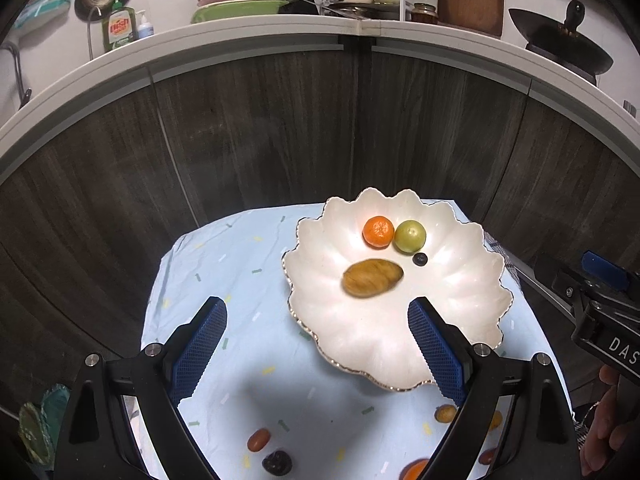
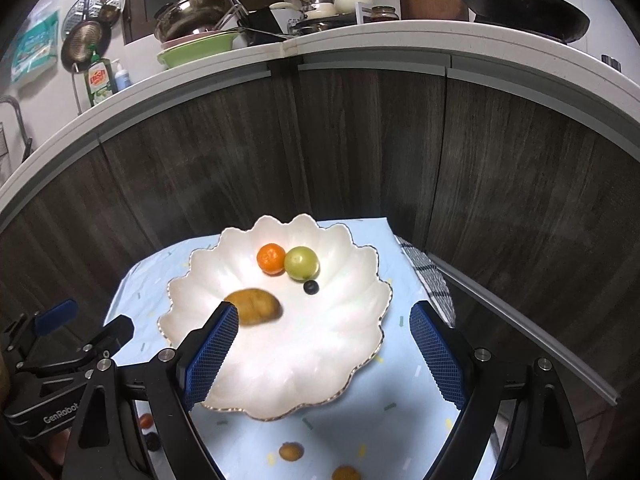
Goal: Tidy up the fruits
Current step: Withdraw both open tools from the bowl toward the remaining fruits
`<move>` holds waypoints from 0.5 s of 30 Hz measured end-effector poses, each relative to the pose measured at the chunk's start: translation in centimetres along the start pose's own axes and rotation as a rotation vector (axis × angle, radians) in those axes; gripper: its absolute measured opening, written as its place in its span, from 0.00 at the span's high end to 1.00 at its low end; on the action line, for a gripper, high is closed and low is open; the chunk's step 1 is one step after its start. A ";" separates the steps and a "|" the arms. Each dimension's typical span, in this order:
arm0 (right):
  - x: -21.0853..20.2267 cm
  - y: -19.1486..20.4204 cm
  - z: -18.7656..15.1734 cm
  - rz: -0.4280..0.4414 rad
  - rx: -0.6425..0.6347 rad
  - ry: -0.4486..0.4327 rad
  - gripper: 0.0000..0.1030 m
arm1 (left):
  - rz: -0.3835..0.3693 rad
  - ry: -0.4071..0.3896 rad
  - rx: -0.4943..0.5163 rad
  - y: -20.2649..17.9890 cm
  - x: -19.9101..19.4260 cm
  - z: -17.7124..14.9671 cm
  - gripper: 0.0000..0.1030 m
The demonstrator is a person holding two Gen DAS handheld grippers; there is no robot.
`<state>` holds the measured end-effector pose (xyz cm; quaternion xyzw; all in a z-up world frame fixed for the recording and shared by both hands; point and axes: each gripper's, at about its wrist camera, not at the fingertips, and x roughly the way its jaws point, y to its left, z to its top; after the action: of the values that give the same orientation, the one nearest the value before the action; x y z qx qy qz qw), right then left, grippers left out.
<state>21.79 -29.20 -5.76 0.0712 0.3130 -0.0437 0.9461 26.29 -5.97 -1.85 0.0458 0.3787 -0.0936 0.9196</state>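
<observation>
A white scalloped plate (image 1: pixel 452 320) (image 2: pixel 332 344) stands on a light blue cloth. In it lie a small orange (image 1: pixel 378 232) (image 2: pixel 271 258), a green round fruit (image 1: pixel 410 236) (image 2: pixel 301 263), a dark blueberry (image 1: pixel 419 259) (image 2: pixel 311 287) and a brown oval fruit (image 1: pixel 373 278) (image 2: pixel 256 305), which looks blurred. My left gripper (image 1: pixel 318 344) is open and empty above the plate's near left rim. My right gripper (image 2: pixel 324 350) is open and empty above the plate. Loose fruits lie on the cloth in front: a red-brown one (image 1: pixel 258 439), a dark one (image 1: pixel 277 462), brown ones (image 1: pixel 445 413) (image 2: pixel 291 451) (image 2: pixel 346 473).
Dark wood cabinet doors (image 1: pixel 260 128) rise just behind the small table, under a white counter (image 1: pixel 248 36) with dishes and a wok (image 2: pixel 524 12). A checked towel (image 2: pixel 430 276) lies at the table's right edge. The right gripper body (image 1: pixel 600 312) shows at the far right.
</observation>
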 end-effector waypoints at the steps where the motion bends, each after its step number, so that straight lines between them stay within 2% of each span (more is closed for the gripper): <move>1: -0.2 0.1 -0.2 0.002 -0.002 0.001 0.14 | 0.003 -0.001 0.001 0.1 -0.2 -0.2 0.10; 15: -1.9 0.4 -3.3 0.012 0.000 0.033 0.14 | 0.017 0.000 0.024 0.4 -2.5 -3.4 0.10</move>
<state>18.38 -28.16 -7.20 0.0739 0.3280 -0.0370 0.9410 22.26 -4.68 -2.48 0.0603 0.3770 -0.0903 0.9198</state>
